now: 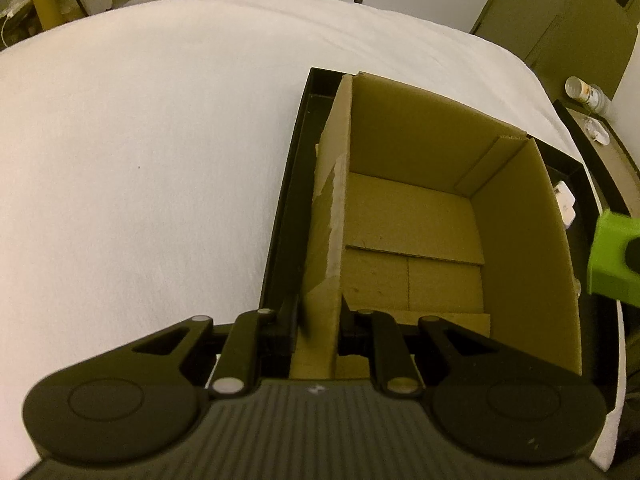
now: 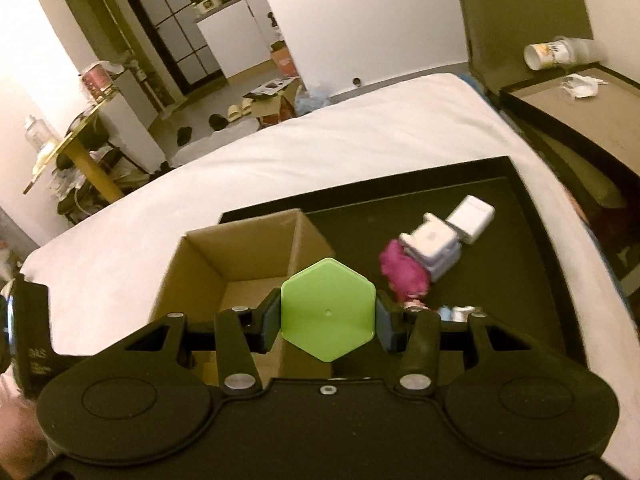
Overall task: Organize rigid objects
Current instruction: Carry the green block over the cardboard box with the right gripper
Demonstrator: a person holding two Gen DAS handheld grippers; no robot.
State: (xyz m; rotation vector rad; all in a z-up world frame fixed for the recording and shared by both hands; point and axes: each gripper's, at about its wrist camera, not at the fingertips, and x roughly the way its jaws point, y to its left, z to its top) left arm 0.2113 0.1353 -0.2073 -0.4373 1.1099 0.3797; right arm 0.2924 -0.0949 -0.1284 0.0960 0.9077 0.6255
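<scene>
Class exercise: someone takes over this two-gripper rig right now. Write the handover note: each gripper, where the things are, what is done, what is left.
Left gripper: shut on the cardboard box wall, steadying it.
Right gripper: shut on the green hexagonal block, held above the box's near edge.
Box stands in the black tray; nothing is visible inside it.
Left in the tray: pink-haired doll, white cube piece, white case.
Next, probably: drop the block in, then the rest.

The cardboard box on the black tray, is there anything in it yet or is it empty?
Empty, as far as shown. The left wrist view looks into the cardboard box and shows only bare bottom flaps; the near corner under the claw is hidden.
</scene>
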